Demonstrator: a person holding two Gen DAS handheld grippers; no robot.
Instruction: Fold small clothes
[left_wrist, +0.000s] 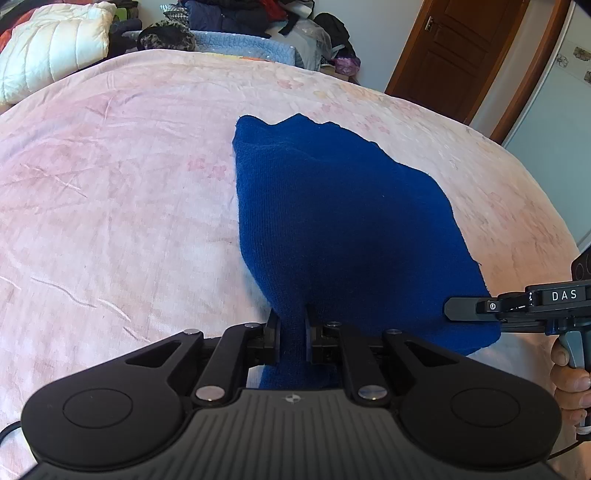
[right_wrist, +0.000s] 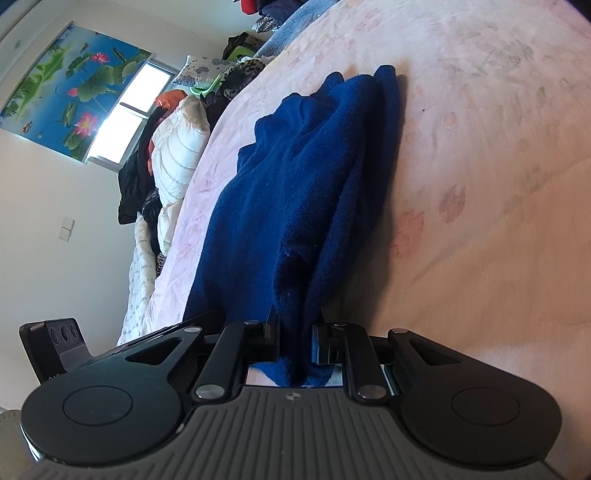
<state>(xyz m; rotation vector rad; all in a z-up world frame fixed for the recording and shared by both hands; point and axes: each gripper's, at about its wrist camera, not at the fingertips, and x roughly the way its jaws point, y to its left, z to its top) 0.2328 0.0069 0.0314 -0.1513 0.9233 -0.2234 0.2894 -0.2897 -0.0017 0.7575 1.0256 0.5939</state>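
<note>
On the pink bed (left_wrist: 110, 166), both tools, left (left_wrist: 291, 332) and right (right_wrist: 295, 339), clamped on blue knit garment (left_wrist: 332, 221).

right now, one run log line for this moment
left gripper: shut on blue knit garment | right gripper: shut on it | surface: pink bedspread

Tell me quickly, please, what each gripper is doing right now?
Left gripper: shut on the near edge of the dark blue knitted garment.
Right gripper: shut on another bunched edge of the same garment.
</note>
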